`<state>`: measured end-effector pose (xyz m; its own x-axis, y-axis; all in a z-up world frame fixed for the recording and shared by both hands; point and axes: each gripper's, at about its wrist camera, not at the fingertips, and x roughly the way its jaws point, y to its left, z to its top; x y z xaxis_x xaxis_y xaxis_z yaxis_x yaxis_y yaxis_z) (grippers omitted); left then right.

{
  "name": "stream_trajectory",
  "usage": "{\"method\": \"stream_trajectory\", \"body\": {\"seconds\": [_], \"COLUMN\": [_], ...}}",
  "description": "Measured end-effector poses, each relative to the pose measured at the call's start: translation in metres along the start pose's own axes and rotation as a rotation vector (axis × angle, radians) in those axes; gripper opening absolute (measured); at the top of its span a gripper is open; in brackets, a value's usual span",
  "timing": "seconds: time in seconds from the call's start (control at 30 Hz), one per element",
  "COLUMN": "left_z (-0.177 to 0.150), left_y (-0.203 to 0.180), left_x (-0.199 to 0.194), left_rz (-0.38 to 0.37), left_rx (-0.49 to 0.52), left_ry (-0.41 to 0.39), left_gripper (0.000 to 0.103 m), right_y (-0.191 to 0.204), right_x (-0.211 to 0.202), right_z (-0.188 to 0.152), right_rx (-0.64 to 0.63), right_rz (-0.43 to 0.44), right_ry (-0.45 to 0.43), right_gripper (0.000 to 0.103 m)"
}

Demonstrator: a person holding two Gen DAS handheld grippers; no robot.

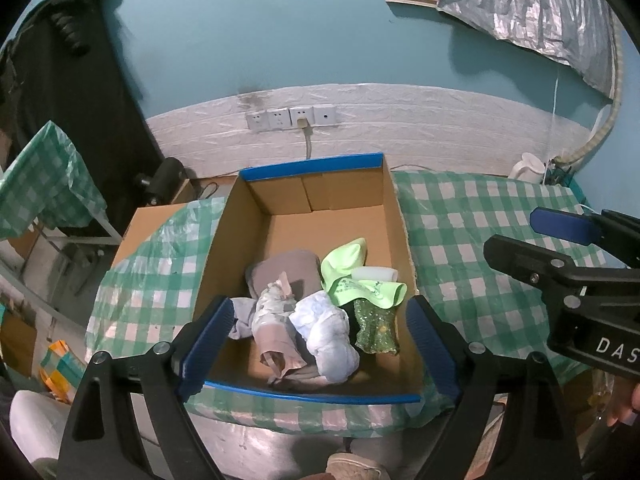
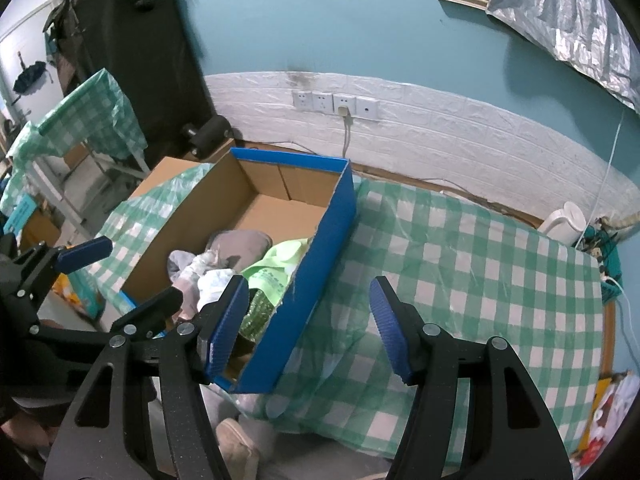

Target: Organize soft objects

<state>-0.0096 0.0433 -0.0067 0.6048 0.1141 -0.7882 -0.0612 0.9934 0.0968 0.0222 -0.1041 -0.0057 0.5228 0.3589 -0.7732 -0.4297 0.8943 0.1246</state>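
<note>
An open cardboard box (image 1: 260, 200) with blue outer walls (image 2: 320, 264) stands on the checked table. Soft things lie heaped in its near half: a grey-brown piece (image 1: 288, 268), a lime green cloth (image 1: 348, 276), a crumpled white cloth (image 1: 328, 328), a glittery green piece (image 1: 376, 328) and a beige bundle (image 1: 276, 344). My left gripper (image 1: 320, 348) hangs open above the heap, nothing between its fingers. My right gripper (image 2: 308, 328) is open over the box's right wall, gripping nothing. Each gripper shows in the other's view: the right gripper (image 1: 532, 240), the left gripper (image 2: 120, 280).
The green-and-white checked tablecloth (image 2: 460, 264) covers the table right of the box. A white kettle (image 2: 566, 220) stands at the back right by cables. Wall sockets (image 1: 292, 118) are behind the box. A second covered table (image 1: 36, 176) is at left. A shoe (image 1: 352, 466) shows below.
</note>
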Motion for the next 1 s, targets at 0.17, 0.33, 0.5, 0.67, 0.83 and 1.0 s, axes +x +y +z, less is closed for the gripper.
{"method": "stream_trajectory", "body": {"seconds": [0.17,0.33,0.5,0.67,0.83,1.0], "left_z": [0.0003,-0.0006,-0.0016,-0.0021,-0.003,-0.0031], "left_y": [-0.0013,-0.0027,-0.0039,-0.0043,-0.0041,-0.0035], "left_x": [0.0004,0.0004,0.0003,0.0004,0.0002,0.0003], "left_rz": [0.0,-0.004,-0.005,-0.005,-0.004,-0.003], "left_rx": [0.002,0.005,0.009,0.009,0.008,0.008], "left_ry": [0.005,0.006,0.009,0.01,0.014,0.013], "left_gripper": [0.089,0.089,0.089,0.089,0.089,0.089], "right_y": [-0.003,-0.0037,-0.0036,-0.0035,-0.0033,-0.0025], "right_x": [-0.0012,-0.0021,-0.002,-0.0021,-0.0023,-0.0019], "right_z": [-0.0003,-0.0003,-0.0005,-0.0006,-0.0008,-0.0006], "right_rx": [0.006,0.006,0.006,0.005,0.006,0.007], "right_rz": [-0.002,-0.003,-0.004,-0.004,-0.004,-0.004], "right_ry": [-0.001,-0.003,-0.003,-0.003,-0.001,-0.003], "right_gripper": [0.062,0.062,0.062,0.062,0.062,0.062]}}
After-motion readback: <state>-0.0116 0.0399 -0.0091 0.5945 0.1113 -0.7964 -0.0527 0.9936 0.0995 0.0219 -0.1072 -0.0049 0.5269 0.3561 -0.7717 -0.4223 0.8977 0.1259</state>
